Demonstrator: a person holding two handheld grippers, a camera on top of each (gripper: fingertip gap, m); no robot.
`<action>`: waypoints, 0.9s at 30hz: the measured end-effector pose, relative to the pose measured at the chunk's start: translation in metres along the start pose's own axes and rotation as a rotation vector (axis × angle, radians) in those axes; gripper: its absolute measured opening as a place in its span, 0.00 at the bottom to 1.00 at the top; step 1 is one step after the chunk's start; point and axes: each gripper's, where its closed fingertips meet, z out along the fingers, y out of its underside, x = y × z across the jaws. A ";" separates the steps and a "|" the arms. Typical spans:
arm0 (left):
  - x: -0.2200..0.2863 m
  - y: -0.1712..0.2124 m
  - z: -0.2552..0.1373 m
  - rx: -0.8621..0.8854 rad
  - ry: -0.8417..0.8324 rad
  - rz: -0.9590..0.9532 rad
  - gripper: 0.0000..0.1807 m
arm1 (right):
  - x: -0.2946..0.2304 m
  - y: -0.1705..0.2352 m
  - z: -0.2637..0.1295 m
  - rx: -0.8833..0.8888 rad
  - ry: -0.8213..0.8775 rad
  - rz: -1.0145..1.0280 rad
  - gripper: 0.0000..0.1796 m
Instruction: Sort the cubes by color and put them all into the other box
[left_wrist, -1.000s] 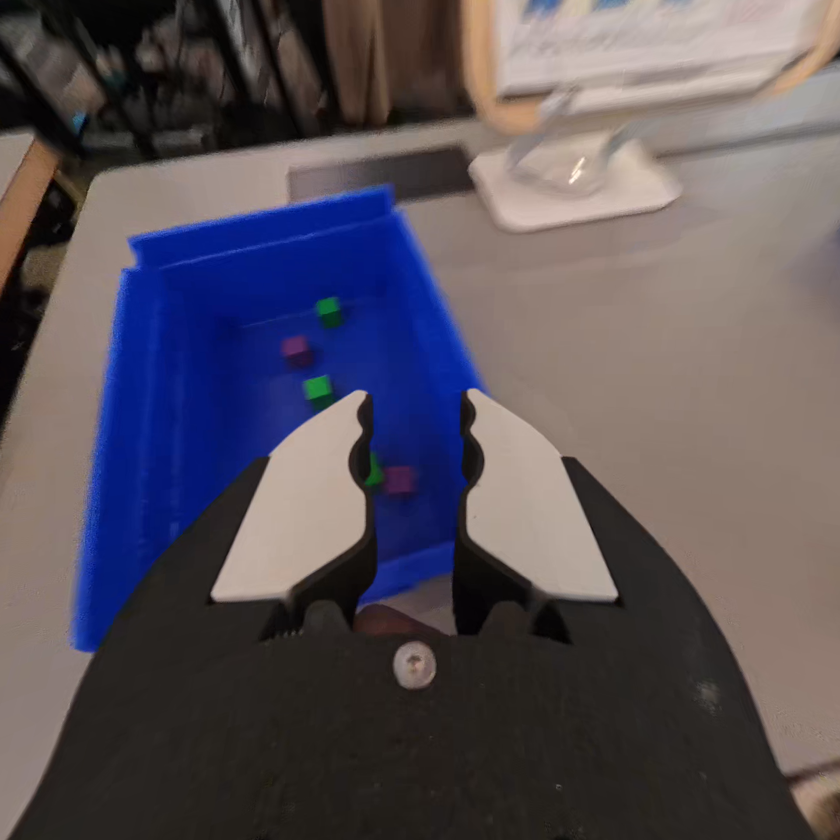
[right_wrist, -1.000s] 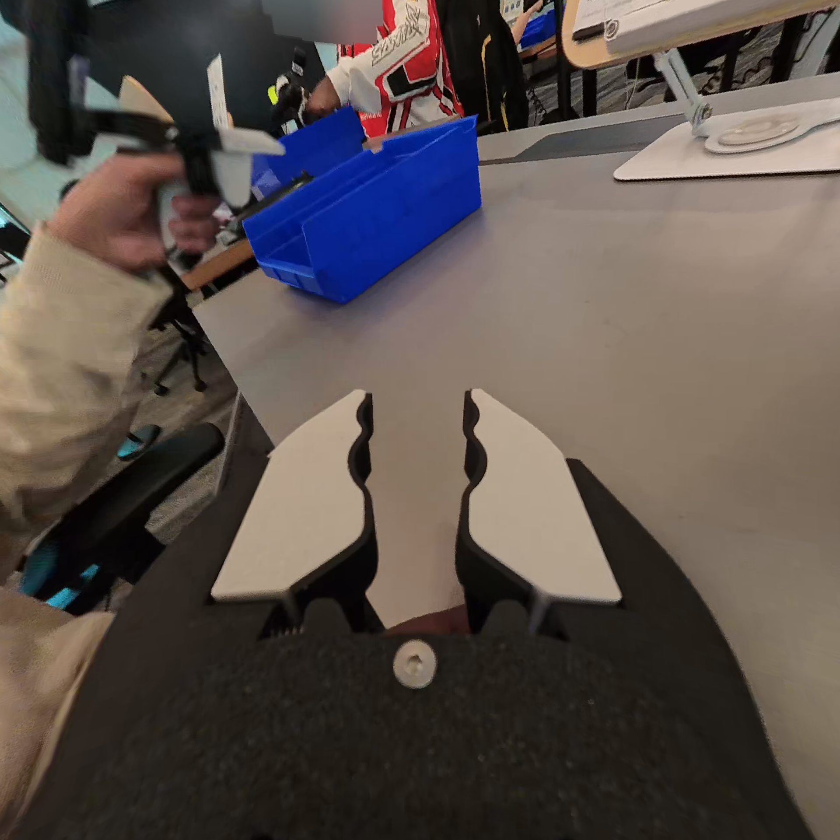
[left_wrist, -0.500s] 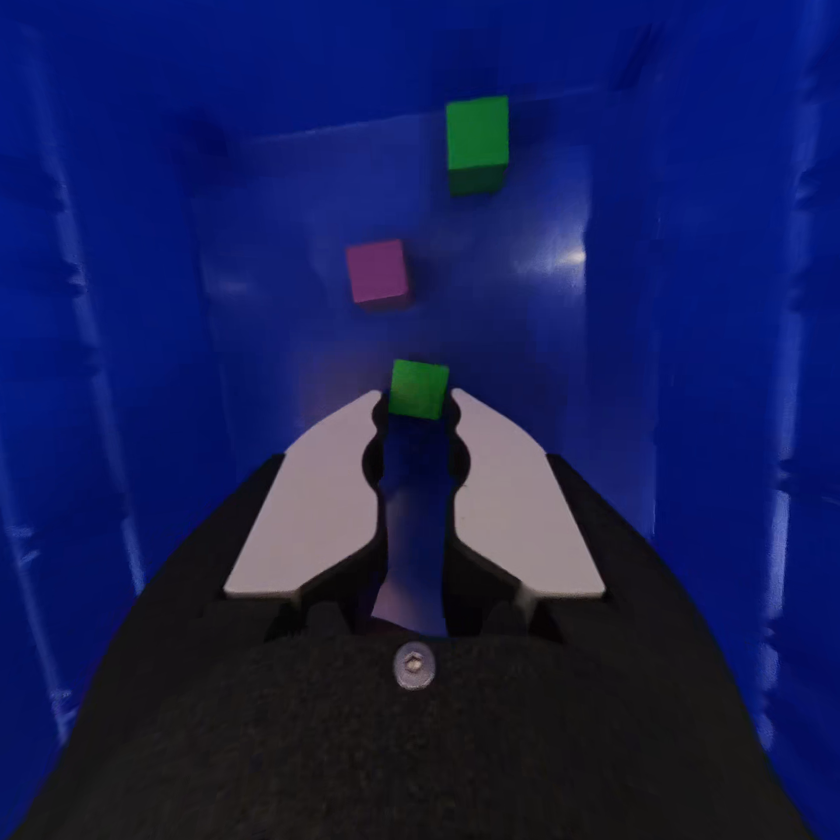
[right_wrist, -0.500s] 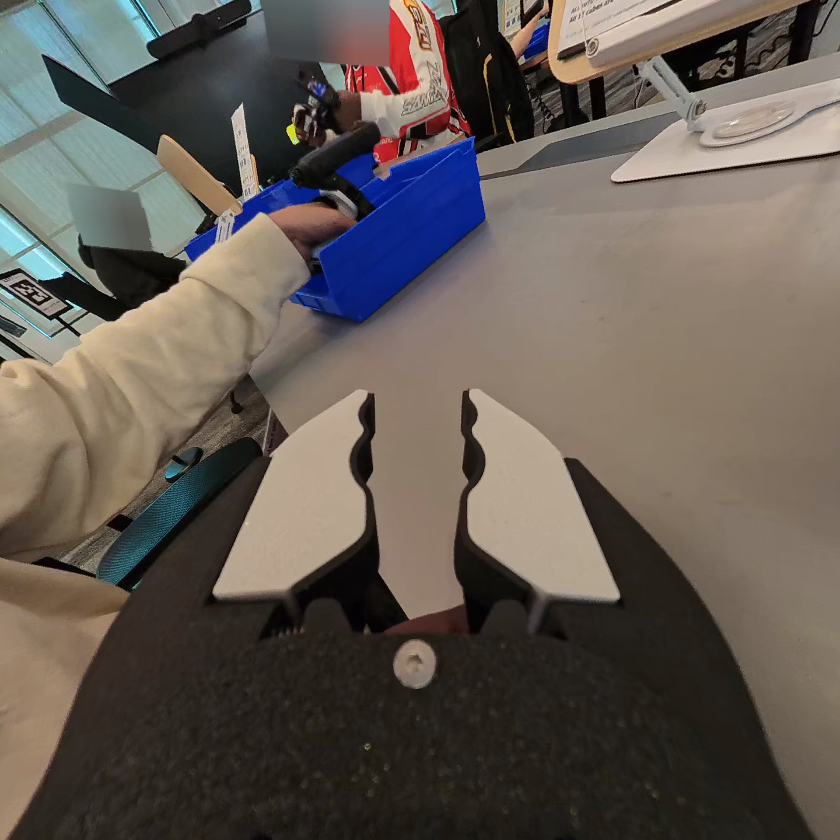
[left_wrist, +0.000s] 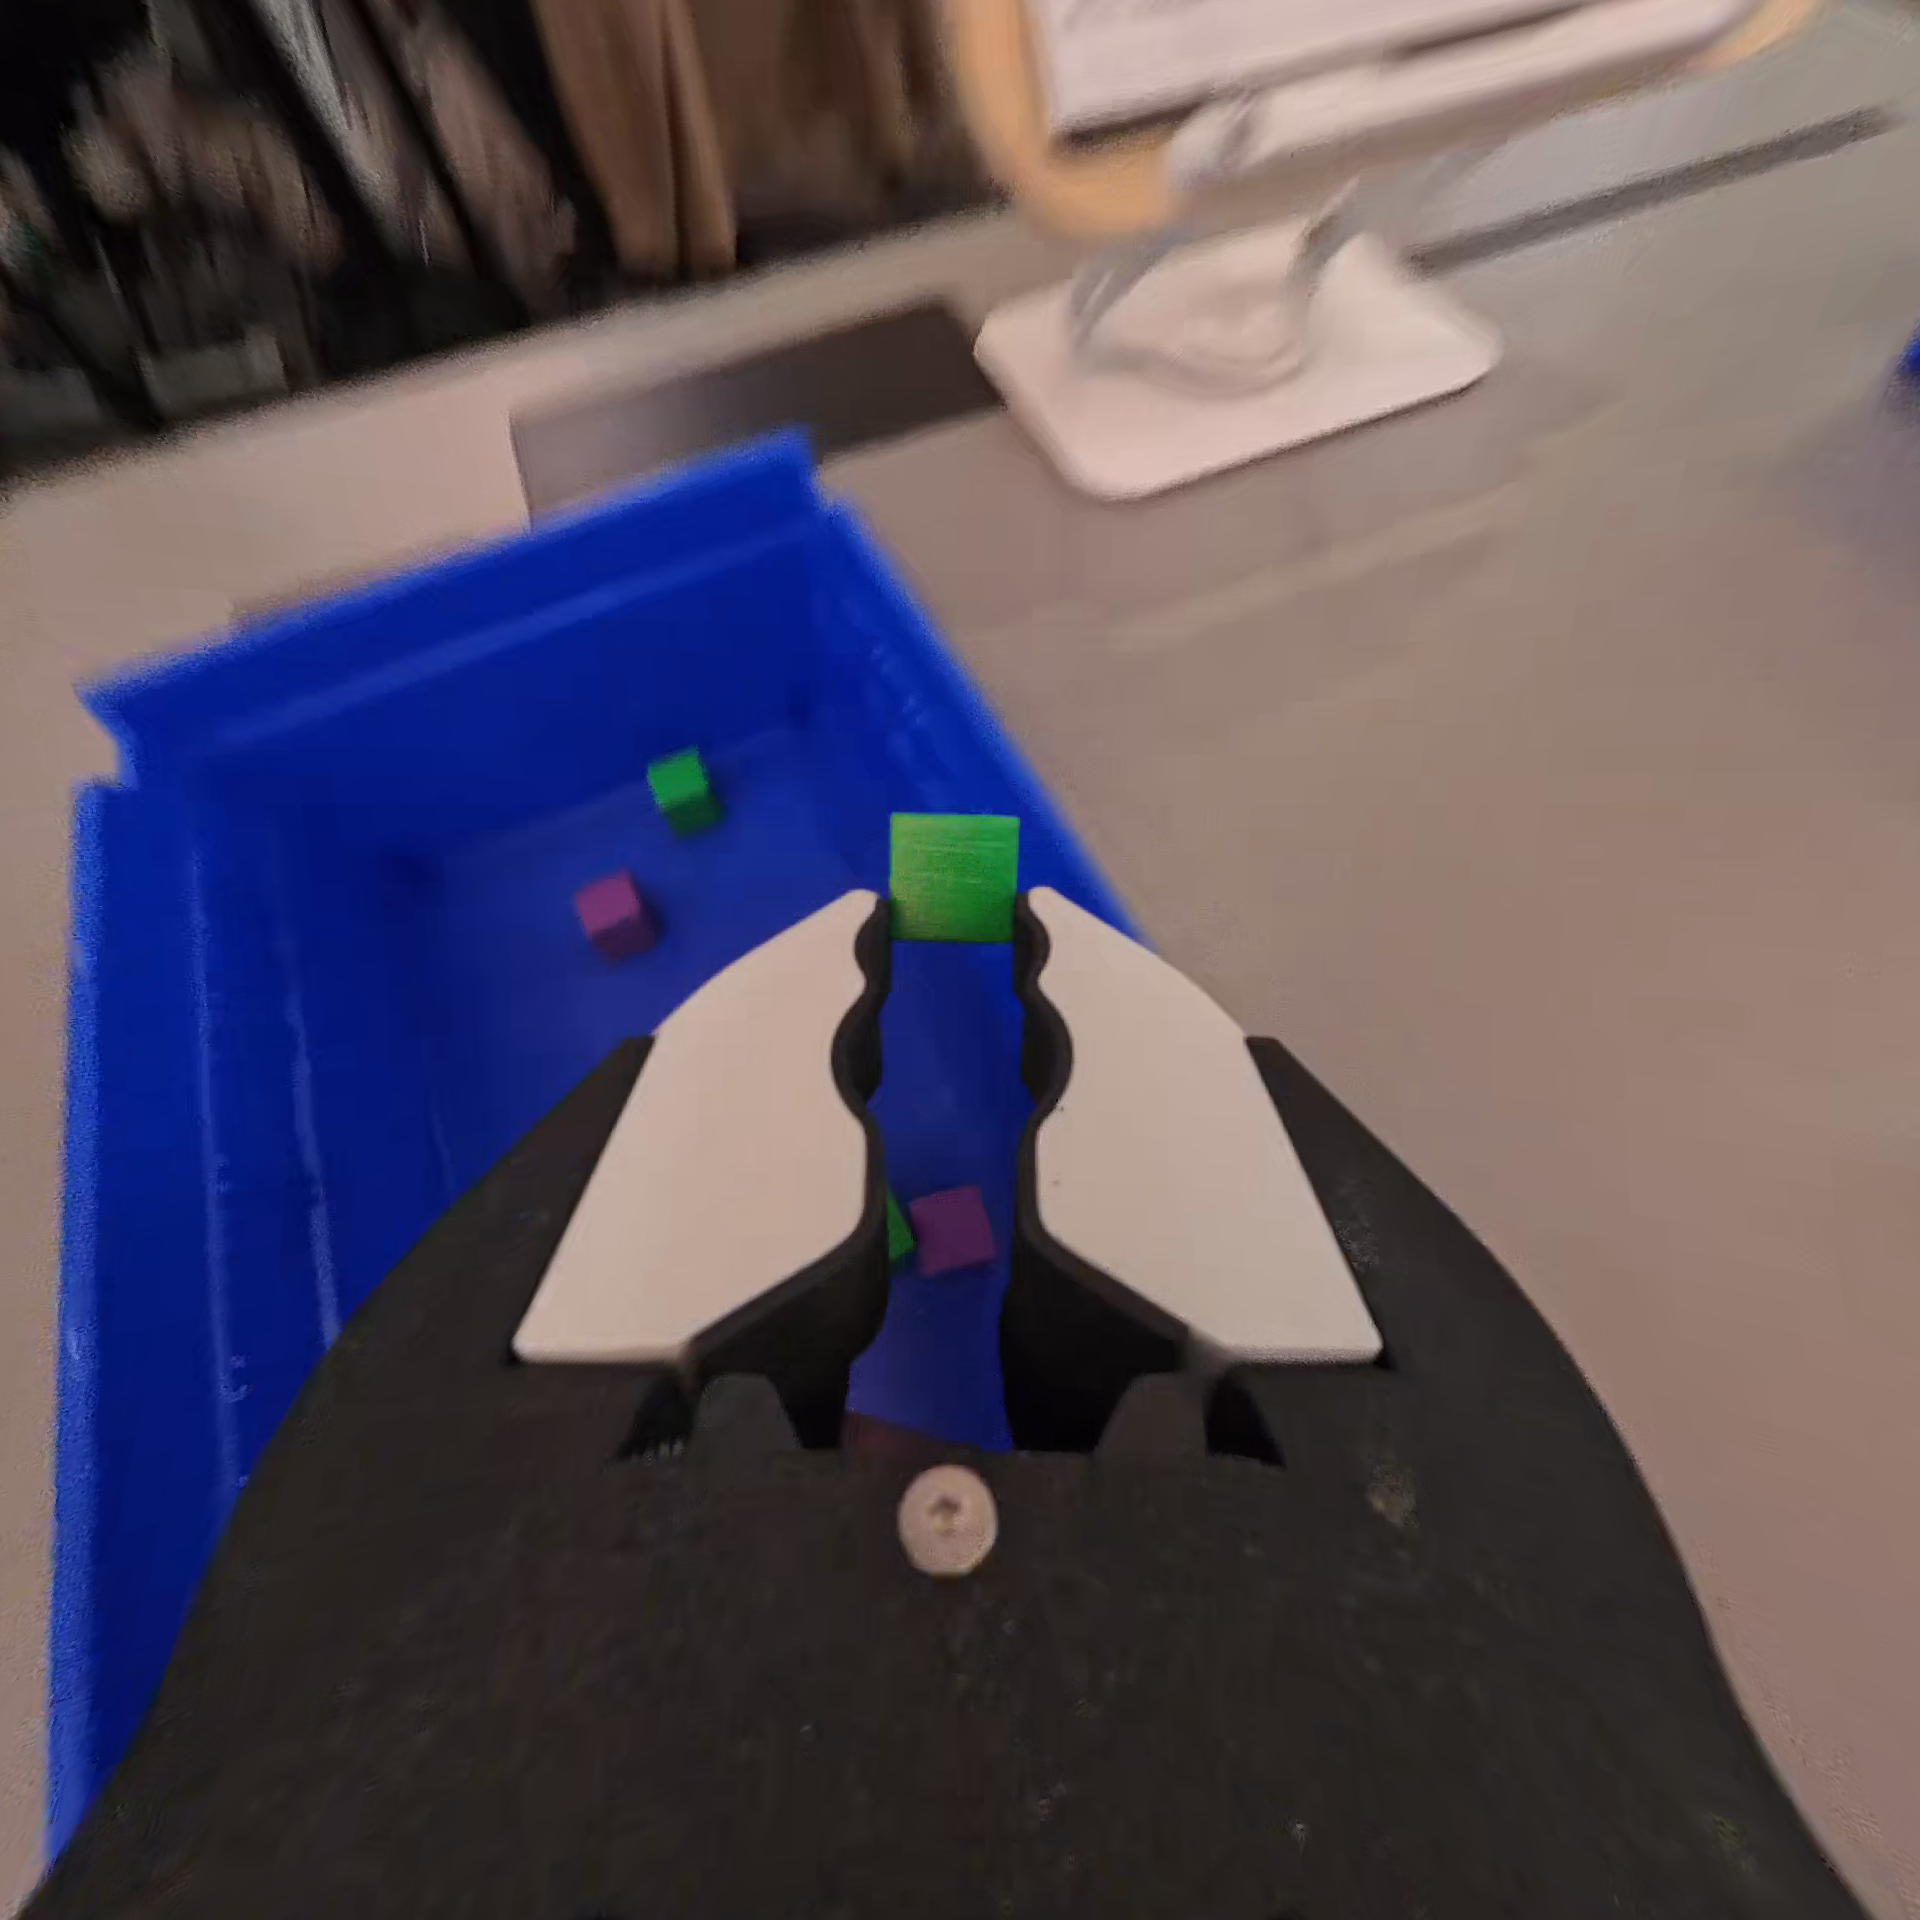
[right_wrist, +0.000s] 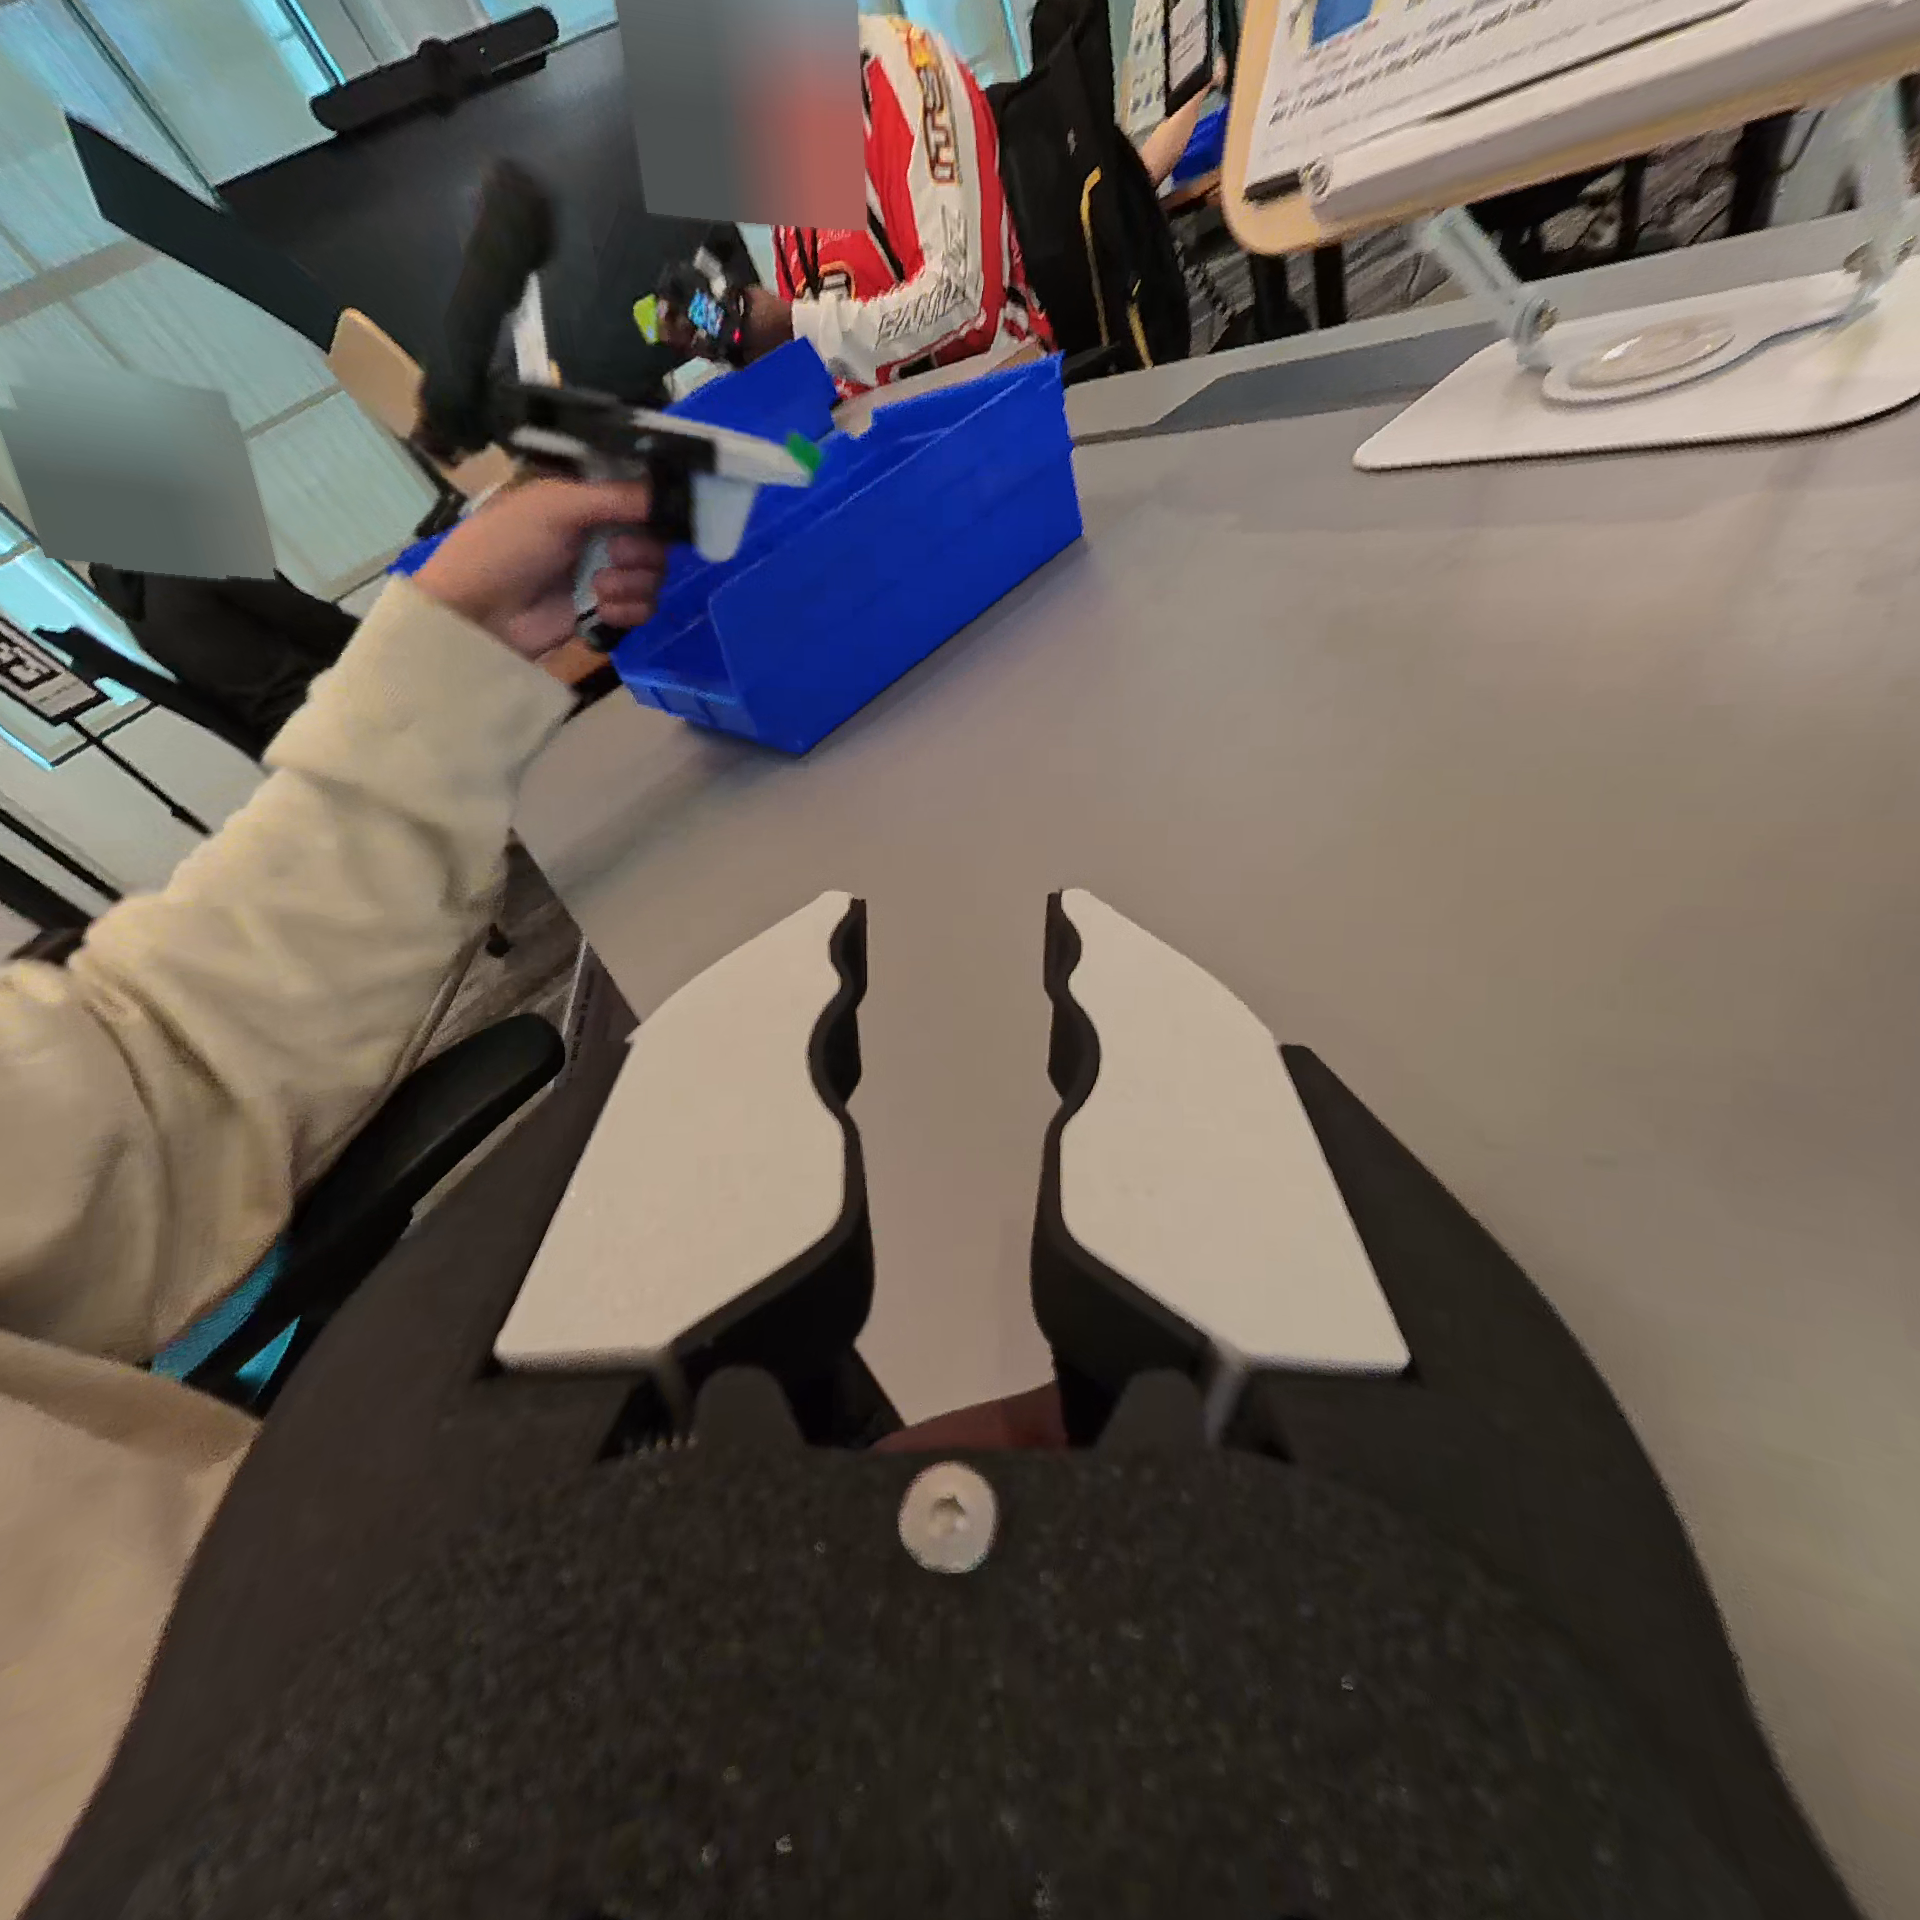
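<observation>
On a grey table (right_wrist: 1455, 727), the left gripper (left_wrist: 954, 914) pinches a green cube (left_wrist: 954, 878) above the blue box (left_wrist: 187, 1039); only the right view shows the right gripper (right_wrist: 954, 914) gaping empty.

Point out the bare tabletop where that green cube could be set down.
The widest bare stretch of grey table lies between the blue bin, the white stand base and the open right tool. The bin floor is crowded with loose cubes. The left tool holds the green cube above it.

Shared office: grey desks (right_wrist: 1403, 727), swivel chair (right_wrist: 416, 1132).
</observation>
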 end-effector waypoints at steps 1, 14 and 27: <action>0.013 -0.007 -0.016 0.086 0.017 0.057 0.12 | 0.003 -0.003 -0.002 0.017 0.006 0.005 0.18; 0.185 -0.012 -0.088 0.556 0.606 0.337 0.12 | -0.030 -0.021 0.040 -0.014 -0.467 0.463 0.21; 0.324 -0.011 -0.053 0.515 0.881 0.647 0.12 | -0.073 -0.050 0.078 -0.040 -0.926 0.847 0.13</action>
